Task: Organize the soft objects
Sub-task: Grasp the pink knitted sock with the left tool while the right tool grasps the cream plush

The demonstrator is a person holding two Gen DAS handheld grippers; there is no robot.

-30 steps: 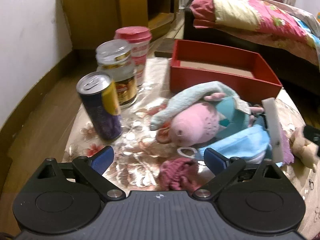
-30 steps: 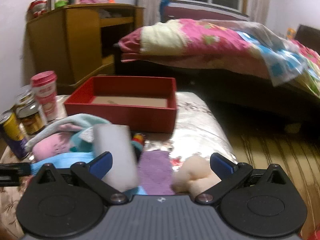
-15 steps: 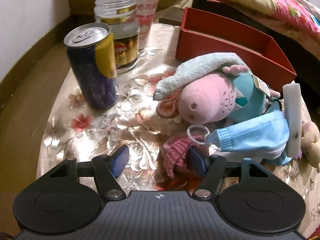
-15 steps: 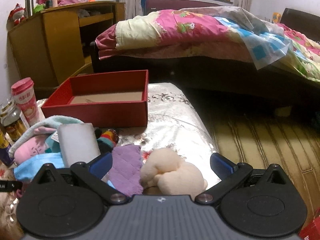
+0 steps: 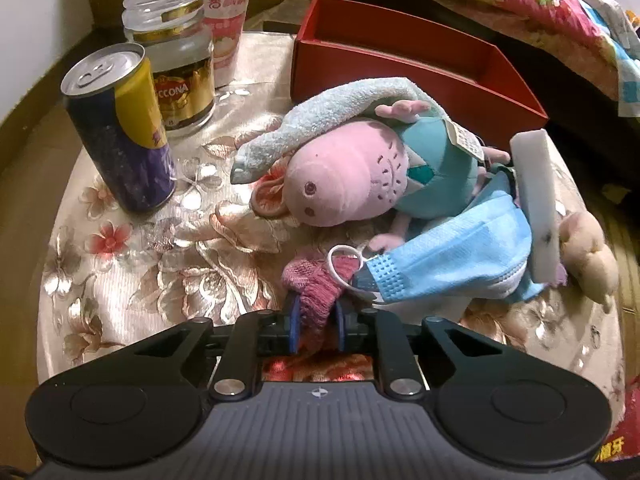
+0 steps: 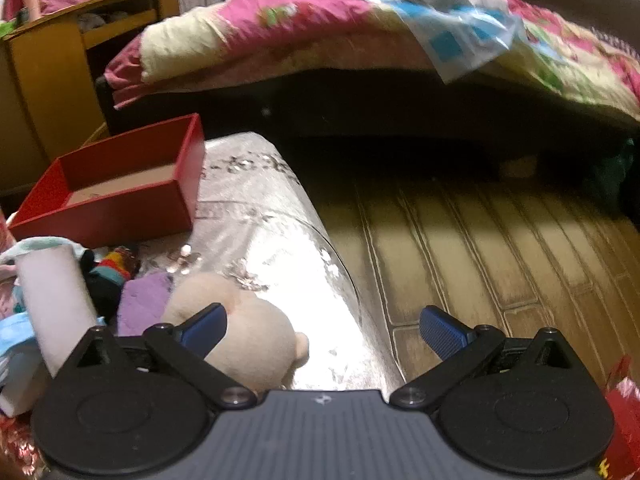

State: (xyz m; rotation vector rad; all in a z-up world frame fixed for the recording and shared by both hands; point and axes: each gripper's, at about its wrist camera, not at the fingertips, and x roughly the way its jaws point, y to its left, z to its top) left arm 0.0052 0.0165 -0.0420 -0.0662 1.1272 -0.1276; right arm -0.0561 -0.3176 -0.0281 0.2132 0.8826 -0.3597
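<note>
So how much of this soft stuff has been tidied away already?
Nothing looks done: the red box holds no soft thing that I can see. In hand: the left gripper jaws have just closed on the pink knitted piece. Left: the pink plush, blue mask, beige toy.

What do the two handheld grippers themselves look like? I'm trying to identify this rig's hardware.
Both look alike: the left gripper and right gripper each have a ribbed dark grey body with a small round crosshair mark, two round black discs at the sides, black linkage arms on silver pivots, and blue ridged pads. No cables, hands or sleeves show.
</note>
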